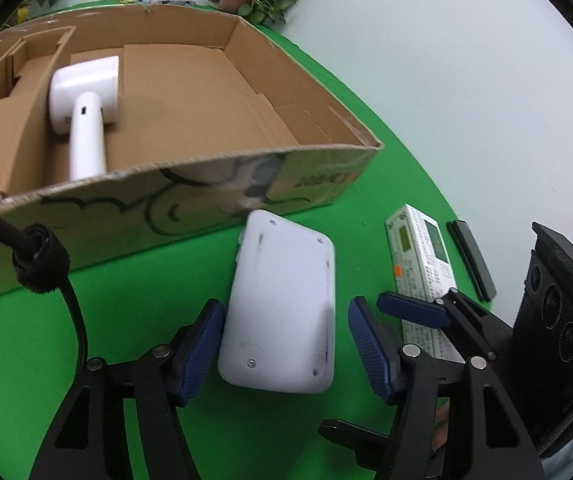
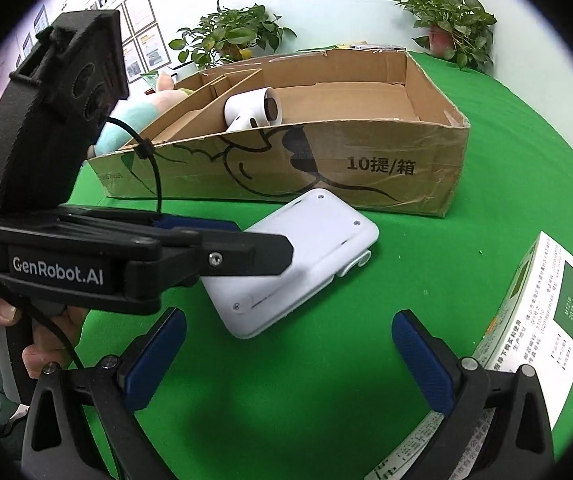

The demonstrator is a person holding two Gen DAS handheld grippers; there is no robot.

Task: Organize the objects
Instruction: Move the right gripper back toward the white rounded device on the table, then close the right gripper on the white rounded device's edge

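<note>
A flat white device lies on the green table, just near of the cardboard box; it is straddled by the left gripper, whose left pad is touching or nearly so while the right pad stands clear; a one-sided squeeze could skid or twist the smooth casing; the right gripper is held wide and empty. Counted: one white device, one box, one white handheld appliance inside it, one printed carton and one slim black bar to the right.
</note>
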